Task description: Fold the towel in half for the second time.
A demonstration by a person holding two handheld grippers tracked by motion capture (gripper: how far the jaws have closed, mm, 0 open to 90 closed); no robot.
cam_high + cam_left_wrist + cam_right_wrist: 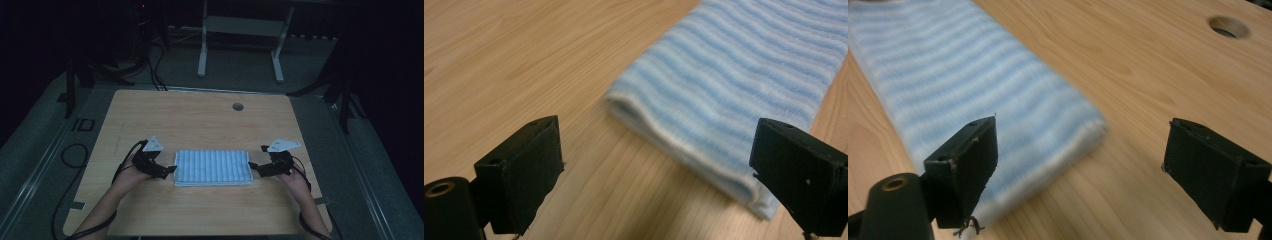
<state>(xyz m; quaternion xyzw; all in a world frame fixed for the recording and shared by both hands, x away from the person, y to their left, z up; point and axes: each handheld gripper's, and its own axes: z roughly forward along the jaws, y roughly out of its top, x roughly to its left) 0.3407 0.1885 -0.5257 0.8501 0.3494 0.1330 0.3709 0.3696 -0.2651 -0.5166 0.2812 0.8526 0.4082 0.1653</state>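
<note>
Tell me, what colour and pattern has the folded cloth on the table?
The folded cloth has light blue and white stripes, clearest in the left gripper view.

Folded cloth point(212, 168), pale blue with thin white stripes, on a light wood-grain table point(200, 120).

Stripes running across the short width in the high view; whitish along the folded edge point(684, 150) in the left gripper view, same blue-and-white banding in the right gripper view point(973, 85). Left gripper point(167, 172) and right gripper point(254, 167) black, each topped by a pale grey three-cornered plate; jaw blocks matt black, with a brass-coloured ring point(894, 184) at the base. Tabletop honey-tan with darker grain lines and a grey-rimmed round hole point(238, 106).
</note>
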